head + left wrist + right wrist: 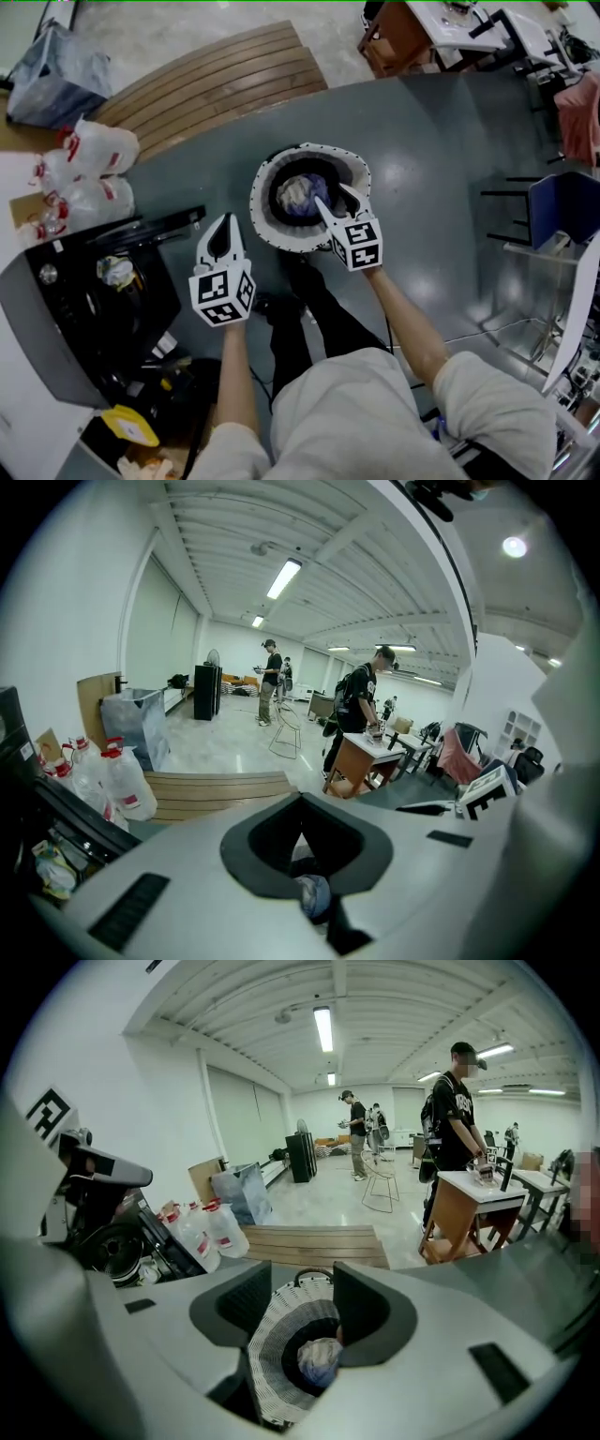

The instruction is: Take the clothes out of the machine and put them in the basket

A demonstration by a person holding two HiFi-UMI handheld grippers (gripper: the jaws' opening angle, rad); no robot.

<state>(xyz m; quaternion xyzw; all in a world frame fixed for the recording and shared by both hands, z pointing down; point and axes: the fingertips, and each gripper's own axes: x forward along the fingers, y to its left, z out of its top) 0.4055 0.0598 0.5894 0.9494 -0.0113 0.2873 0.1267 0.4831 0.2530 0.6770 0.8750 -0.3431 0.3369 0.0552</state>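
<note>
Clothes are bundled inside the basket on the floor, right tool held part-open just above them with nothing gripped, left tool closed and empty; drop-off step judged done, return to the machine called for next.

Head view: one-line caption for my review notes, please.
Right gripper, fingers apart, poised over bundled clothes in the woven basket; left gripper beside the basket, fingers together.
</note>
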